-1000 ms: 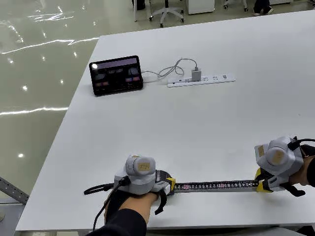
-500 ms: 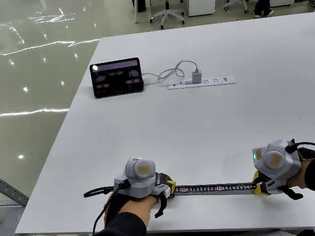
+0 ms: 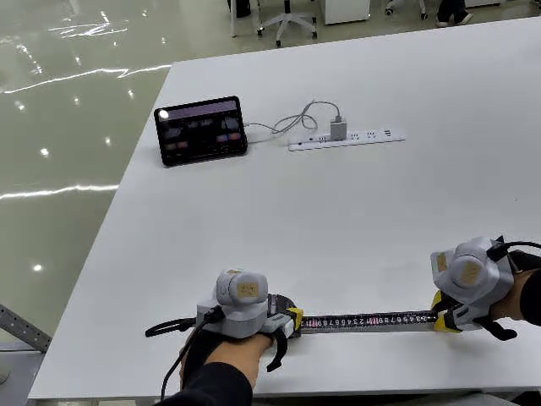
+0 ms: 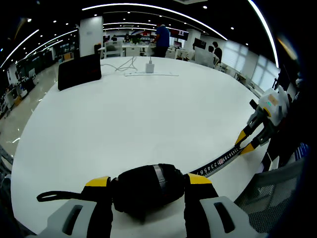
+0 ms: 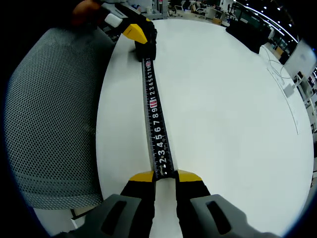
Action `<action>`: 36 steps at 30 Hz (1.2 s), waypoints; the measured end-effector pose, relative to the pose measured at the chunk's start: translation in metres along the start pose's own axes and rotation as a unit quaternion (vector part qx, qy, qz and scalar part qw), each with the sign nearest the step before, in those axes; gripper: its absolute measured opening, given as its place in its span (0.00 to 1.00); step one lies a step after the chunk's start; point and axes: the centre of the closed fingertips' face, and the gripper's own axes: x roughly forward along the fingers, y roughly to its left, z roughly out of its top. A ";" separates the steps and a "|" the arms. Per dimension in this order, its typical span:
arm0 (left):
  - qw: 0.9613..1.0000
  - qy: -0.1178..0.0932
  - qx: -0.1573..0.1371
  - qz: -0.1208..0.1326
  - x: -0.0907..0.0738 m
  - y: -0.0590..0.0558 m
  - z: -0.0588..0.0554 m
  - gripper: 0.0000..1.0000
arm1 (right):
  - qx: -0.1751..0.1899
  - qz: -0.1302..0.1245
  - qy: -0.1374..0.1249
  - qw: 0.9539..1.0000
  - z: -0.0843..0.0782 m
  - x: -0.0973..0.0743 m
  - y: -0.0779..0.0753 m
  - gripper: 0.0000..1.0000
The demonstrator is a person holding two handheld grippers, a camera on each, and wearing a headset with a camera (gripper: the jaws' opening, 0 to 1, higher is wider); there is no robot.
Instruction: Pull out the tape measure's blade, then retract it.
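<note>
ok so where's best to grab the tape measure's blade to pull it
The blade at its free end, coming in lengthwise from the side opposite the case, as the right gripper does now. It runs straight and flat along the table, so a pull there probably stays in line.

my left gripper (image 4: 147, 181): grey body, yellow tips
my right gripper (image 5: 165, 176): the same grey and yellow
tape case (image 4: 148, 194): black
blade (image 5: 154, 119): black, white numbers, some red
table (image 3: 355, 203): white

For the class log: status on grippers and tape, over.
Left gripper shut on tape measure. Right gripper shut on blade, extended along table. Tablet, power strip well clear.
</note>
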 end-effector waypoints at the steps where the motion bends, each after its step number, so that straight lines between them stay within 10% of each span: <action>1: 1.000 0.000 0.000 0.000 0.000 0.000 0.000 0.54 | 0.000 0.000 -0.001 1.000 0.000 0.000 0.000 0.11; 36: 1.000 -0.002 0.000 0.000 0.000 0.000 0.000 0.54 | -0.001 -0.001 -0.007 1.000 0.011 0.004 0.001 0.11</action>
